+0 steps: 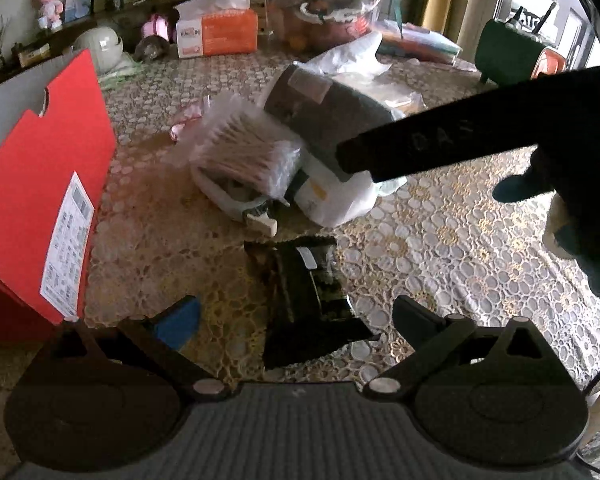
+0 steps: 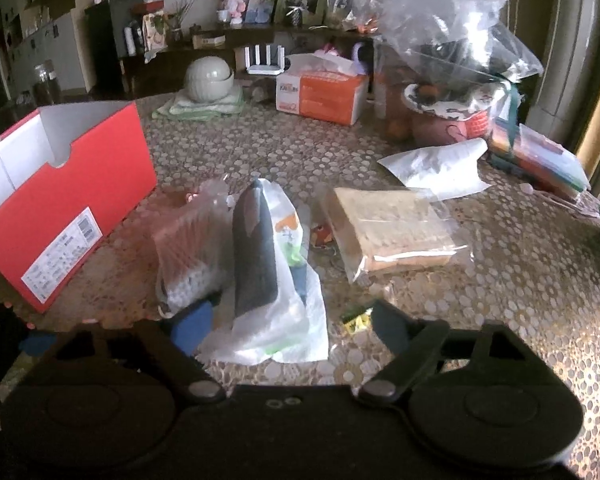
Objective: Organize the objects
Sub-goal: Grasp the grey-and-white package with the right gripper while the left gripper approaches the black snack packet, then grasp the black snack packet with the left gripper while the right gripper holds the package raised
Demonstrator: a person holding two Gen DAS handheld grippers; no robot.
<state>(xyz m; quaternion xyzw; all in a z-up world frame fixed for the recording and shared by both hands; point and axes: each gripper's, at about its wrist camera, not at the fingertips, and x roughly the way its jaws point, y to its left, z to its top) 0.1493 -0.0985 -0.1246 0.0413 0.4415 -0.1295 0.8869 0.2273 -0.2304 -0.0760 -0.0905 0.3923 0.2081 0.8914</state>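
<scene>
Evidently little is sorted: the open red cardboard box (image 2: 72, 200) at the desk's left edge looks empty, while the clear bag of cotton swabs (image 1: 244, 152) and dark snack packet (image 1: 308, 300) lie mid-desk. Both grippers' fingers (image 1: 296, 316) (image 2: 292, 328) are spread, grasping nothing.

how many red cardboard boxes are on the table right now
1. The open red cardboard box stands at the table's left side, left of the clear bag of cotton swabs. Others may be hidden behind clutter.
</scene>
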